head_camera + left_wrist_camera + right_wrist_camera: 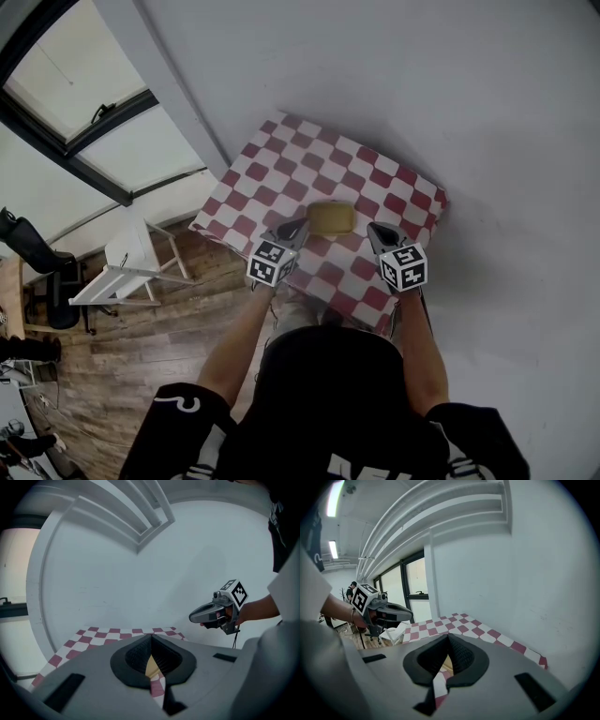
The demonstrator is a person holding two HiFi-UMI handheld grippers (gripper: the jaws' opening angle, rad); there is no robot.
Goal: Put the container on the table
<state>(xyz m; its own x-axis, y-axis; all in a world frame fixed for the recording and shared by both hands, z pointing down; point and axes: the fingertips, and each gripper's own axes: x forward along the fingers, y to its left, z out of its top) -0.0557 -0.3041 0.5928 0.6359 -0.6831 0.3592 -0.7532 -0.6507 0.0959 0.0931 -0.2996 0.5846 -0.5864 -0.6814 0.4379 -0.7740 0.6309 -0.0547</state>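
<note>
grey plastic and black ribbed pads fill each tool's own view. the left tool [151,644] has its jaws pressed together with nothing between them, and the right tool [448,641] is closed the same way, equally empty. seen from the head view, the two tips sit just beside the short ends of the yellowish container [331,218], one on each flank, near it but not gripping. whether either tip touches it i cannot tell. a sliver of that yellow shows past the left jaws.

the container lies flat on the surface [281,159], towards its near edge, so the placing looks done. the closed tools bracketing it read as a rest pose, or perhaps as squaring it up, rather than a carry.

the surface wears a red-and-white checked cloth and stands against a plain white wall [450,94]. to its left a dark-framed window [75,103] lets in daylight. below, a wooden floor [141,356] carries a white chair [127,272].
</note>
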